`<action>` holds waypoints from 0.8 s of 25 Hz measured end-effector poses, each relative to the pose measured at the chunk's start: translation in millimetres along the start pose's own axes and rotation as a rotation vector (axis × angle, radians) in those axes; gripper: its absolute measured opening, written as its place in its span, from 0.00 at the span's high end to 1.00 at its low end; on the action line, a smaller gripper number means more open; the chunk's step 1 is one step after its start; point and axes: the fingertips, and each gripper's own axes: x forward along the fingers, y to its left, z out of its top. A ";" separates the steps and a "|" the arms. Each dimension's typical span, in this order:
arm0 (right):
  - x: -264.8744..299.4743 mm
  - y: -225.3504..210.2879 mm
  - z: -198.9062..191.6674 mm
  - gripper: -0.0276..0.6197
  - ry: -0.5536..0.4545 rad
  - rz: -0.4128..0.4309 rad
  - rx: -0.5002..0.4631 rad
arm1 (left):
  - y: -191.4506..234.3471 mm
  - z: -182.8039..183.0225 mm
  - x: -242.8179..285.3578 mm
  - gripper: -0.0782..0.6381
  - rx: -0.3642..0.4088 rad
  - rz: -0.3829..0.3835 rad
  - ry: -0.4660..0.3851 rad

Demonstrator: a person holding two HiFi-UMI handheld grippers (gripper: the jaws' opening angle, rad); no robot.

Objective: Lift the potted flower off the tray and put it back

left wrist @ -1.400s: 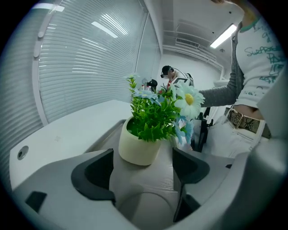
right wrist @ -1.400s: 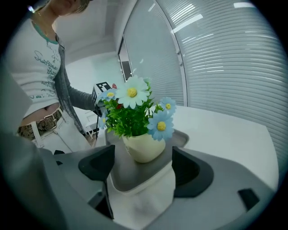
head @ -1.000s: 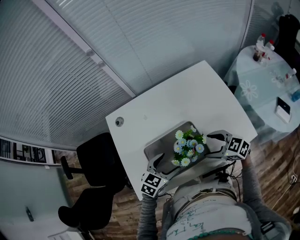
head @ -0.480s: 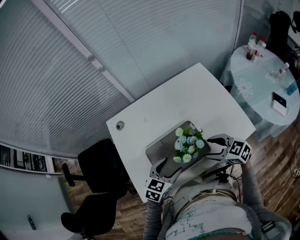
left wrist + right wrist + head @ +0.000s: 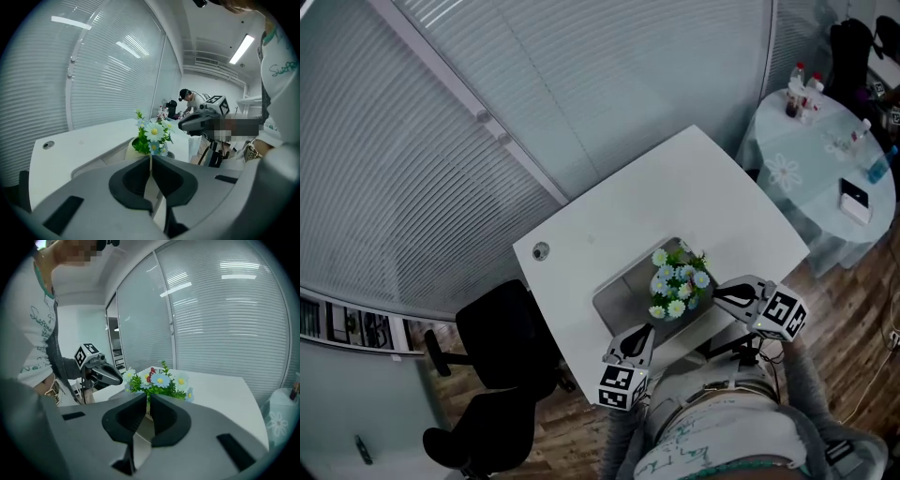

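Closest to you, off the table's near edge, your left gripper and right gripper hang one on each side of the flower, and neither touches it. Your left gripper's jaws have just been closing and now meet tip to tip, with nothing between them. Its view looks past the joined tips at the cream pot and the white and blue daisies beyond. Your right gripper's jaws have just been closing too and stand together, likewise empty, with the green leaves and blooms rising just behind their tips. Each gripper shows in the other's view, across the flower, with its marker cube.

Next out, the flower stands upright in the tray, at the tray's right end as you look down. The tray lies on the white table, close to your edge and at a slant to it. Left of the tray, a small round grommet sits in the tabletop.

Beside the table's left corner, a black chair stands on the wood floor. Farther off, slatted blinds run behind the table. At the far right, a side table with a pale cloth carries bottles and a few small things.
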 end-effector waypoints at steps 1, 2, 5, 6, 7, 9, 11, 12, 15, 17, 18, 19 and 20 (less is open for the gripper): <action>-0.4 1.7 0.0 0.90 0.005 -0.011 -0.012 | -2.2 -1.0 -0.8 0.86 -0.010 0.007 -0.003; -0.6 2.0 -0.5 0.90 0.015 -0.024 -0.023 | -4.6 -1.6 -1.3 0.87 -0.019 0.014 -0.006; -1.2 3.0 3.4 0.91 0.004 -0.018 -0.016 | -12.5 -1.4 -1.3 0.88 -0.039 0.038 -0.011; -1.2 4.6 6.4 0.91 -0.012 -0.004 -0.008 | -15.2 -0.8 -1.4 0.88 -0.048 0.046 -0.013; -1.3 6.0 9.0 0.91 -0.022 0.007 -0.004 | -18.3 0.1 -1.4 0.88 -0.060 0.054 -0.016; -2.9 6.7 10.3 0.91 -0.018 0.017 -0.019 | -25.8 2.9 -0.9 0.88 -0.087 0.074 -0.022; -7.0 5.5 10.3 0.91 0.001 0.014 -0.041 | -34.6 7.1 0.7 0.88 -0.108 0.098 -0.028; -9.8 5.6 13.1 0.91 0.001 0.013 -0.047 | -39.5 9.8 2.1 0.88 -0.115 0.110 -0.033; -20.4 10.5 20.3 0.91 -0.014 0.025 -0.051 | -57.6 20.4 6.3 0.88 -0.141 0.141 -0.061; -28.5 13.8 19.3 0.91 -0.024 0.040 -0.047 | -71.4 27.5 9.1 0.88 -0.150 0.161 -0.082; -32.6 16.6 19.6 0.91 -0.029 0.054 -0.045 | -78.0 30.5 10.6 0.88 -0.150 0.171 -0.090; -36.5 20.0 20.0 0.91 -0.035 0.069 -0.046 | -84.3 33.7 11.9 0.88 -0.150 0.180 -0.099; -40.4 23.8 20.3 0.91 -0.039 0.084 -0.051 | -90.4 37.1 12.9 0.88 -0.152 0.189 -0.108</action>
